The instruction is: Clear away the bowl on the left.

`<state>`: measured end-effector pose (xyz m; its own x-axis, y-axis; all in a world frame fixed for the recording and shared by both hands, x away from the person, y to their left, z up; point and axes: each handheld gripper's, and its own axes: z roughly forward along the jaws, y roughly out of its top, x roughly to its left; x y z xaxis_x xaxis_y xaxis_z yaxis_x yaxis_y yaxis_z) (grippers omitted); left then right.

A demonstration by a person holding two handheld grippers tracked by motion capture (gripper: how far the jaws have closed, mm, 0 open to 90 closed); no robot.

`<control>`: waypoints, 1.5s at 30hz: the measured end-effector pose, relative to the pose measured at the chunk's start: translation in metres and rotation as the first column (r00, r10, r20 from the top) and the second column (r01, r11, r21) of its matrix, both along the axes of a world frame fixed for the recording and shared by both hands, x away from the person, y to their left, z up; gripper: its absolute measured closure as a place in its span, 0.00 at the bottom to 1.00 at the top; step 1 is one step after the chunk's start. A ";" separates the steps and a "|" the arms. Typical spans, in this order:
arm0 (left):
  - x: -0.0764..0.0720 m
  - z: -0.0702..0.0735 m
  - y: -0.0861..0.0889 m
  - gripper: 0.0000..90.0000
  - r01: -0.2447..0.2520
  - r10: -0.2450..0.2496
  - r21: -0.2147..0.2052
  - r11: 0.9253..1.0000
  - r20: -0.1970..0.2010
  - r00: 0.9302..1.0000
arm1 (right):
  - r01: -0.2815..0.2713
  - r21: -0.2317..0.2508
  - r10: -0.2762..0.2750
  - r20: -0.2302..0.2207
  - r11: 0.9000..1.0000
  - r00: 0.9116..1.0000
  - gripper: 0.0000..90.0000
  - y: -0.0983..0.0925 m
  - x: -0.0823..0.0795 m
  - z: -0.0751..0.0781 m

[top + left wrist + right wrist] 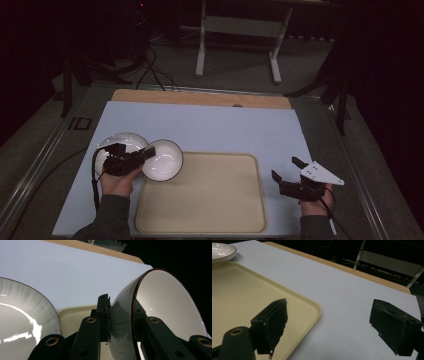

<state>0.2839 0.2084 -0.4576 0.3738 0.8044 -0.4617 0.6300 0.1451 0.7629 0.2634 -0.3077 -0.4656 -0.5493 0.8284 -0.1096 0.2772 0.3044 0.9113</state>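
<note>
The left gripper point(148, 153) clamps the rim of a white bowl point(163, 160), tilted above the far-left corner of the beige tray point(210, 200), beside a ribbed plate point(121, 142). The right gripper point(288, 168) hovers released, right of the tray, above the table point(220, 127).

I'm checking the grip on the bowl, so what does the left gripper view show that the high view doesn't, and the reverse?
Left gripper view: the left gripper's pads clamp the bowl wall, one outside, one inside the dark rim.

High view: the right gripper open over the blue mat, beside the tray.

Both: bowl, ribbed plate, tray corner, mat.
</note>
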 end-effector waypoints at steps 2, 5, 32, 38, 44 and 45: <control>0.000 -0.001 -0.003 0.85 0.005 -0.005 -0.001 1.000 0.000 1.000 | -0.001 -0.001 0.001 0.001 1.000 1.000 0.16 0.000 0.000 0.000; 0.001 -0.001 -0.006 0.85 0.013 -0.013 0.003 1.000 -0.002 1.000 | -0.001 -0.001 0.001 0.000 1.000 1.000 0.16 0.000 0.000 0.000; 0.004 -0.006 -0.027 0.85 0.061 -0.061 0.004 0.998 -0.007 0.998 | -0.002 -0.001 0.002 0.001 1.000 1.000 0.16 0.000 0.000 0.000; 0.004 -0.007 -0.030 0.85 0.068 -0.068 0.004 0.998 -0.007 0.998 | -0.002 -0.001 0.002 0.001 1.000 1.000 0.16 0.000 0.000 0.000; 0.005 -0.009 -0.034 0.85 0.079 -0.079 0.006 0.997 -0.004 0.997 | -0.003 0.000 0.003 0.001 1.000 1.000 0.16 0.000 0.000 0.000; 0.005 -0.009 -0.034 0.85 0.081 -0.081 0.008 0.997 -0.004 0.997 | -0.003 0.000 0.003 0.001 1.000 1.000 0.16 0.000 0.000 0.000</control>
